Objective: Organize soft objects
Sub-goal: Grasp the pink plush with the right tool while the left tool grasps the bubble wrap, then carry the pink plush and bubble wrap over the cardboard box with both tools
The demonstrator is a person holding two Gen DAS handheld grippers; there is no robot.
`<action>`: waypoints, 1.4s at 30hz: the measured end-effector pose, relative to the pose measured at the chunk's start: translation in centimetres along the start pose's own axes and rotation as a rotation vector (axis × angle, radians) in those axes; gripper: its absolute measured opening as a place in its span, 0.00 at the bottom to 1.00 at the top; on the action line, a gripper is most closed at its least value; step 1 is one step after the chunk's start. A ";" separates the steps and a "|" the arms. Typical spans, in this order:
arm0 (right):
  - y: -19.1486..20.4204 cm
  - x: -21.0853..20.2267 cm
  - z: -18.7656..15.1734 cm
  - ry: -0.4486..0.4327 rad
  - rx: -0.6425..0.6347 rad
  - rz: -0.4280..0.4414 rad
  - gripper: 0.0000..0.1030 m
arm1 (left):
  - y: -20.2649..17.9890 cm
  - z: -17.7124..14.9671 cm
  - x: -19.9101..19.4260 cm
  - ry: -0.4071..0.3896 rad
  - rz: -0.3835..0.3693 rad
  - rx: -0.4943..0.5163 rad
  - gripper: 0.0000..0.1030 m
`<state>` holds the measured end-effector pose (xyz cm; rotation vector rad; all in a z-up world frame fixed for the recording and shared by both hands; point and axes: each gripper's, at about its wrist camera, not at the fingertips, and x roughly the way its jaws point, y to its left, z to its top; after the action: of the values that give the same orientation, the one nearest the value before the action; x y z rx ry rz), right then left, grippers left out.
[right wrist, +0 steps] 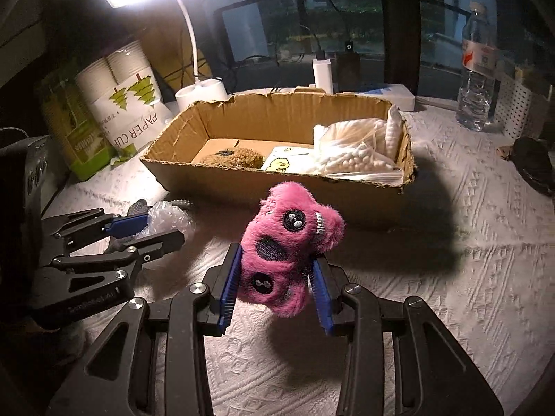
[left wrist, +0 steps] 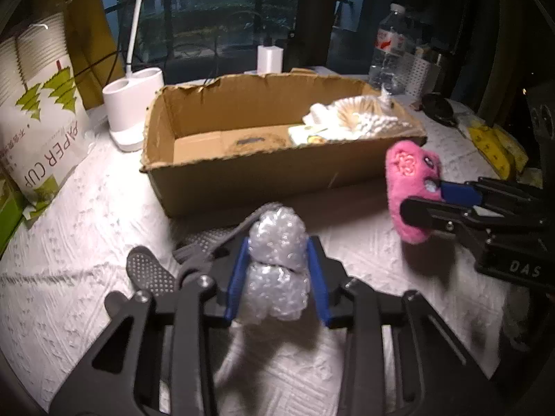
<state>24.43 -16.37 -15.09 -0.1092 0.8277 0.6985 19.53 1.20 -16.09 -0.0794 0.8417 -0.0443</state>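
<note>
My left gripper (left wrist: 277, 260) is shut on a roll of clear bubble wrap (left wrist: 277, 263), held just above the tablecloth in front of the cardboard box (left wrist: 242, 180). It also shows in the right wrist view (right wrist: 152, 225) with the bubble wrap (right wrist: 170, 216). My right gripper (right wrist: 275, 277) is shut on a pink plush toy (right wrist: 288, 249) and holds it above the cloth, before the box (right wrist: 263, 180). In the left wrist view the pink toy (left wrist: 409, 187) hangs at the right. The box holds a bag of white cotton pieces (right wrist: 353, 149), a brown fuzzy item (right wrist: 232, 157) and a card.
Grey socks (left wrist: 152, 270) lie on the cloth under the left gripper. A paper cup pack (left wrist: 38, 114) and a white lamp base (left wrist: 131, 104) stand left of the box. A water bottle (right wrist: 477, 66) stands at the back right. A dark object (right wrist: 534, 166) lies far right.
</note>
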 end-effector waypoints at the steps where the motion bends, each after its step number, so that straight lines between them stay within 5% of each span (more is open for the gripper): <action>1: 0.0 -0.2 0.0 -0.004 -0.001 0.000 0.39 | 0.0 0.1 -0.2 -0.005 -0.006 -0.002 0.33; 13: 1.2 -2.1 0.9 -0.043 -0.022 -0.010 0.39 | -0.1 1.0 -4.5 -0.090 -0.060 -0.027 0.33; 42: 2.5 -3.3 6.7 -0.148 -0.099 -0.002 0.39 | 3.4 6.8 -8.2 -0.252 0.003 -0.084 0.33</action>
<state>25.68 -13.78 -7.73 -0.1452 0.6510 0.7366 19.16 5.54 -5.83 -0.1592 0.5917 0.0045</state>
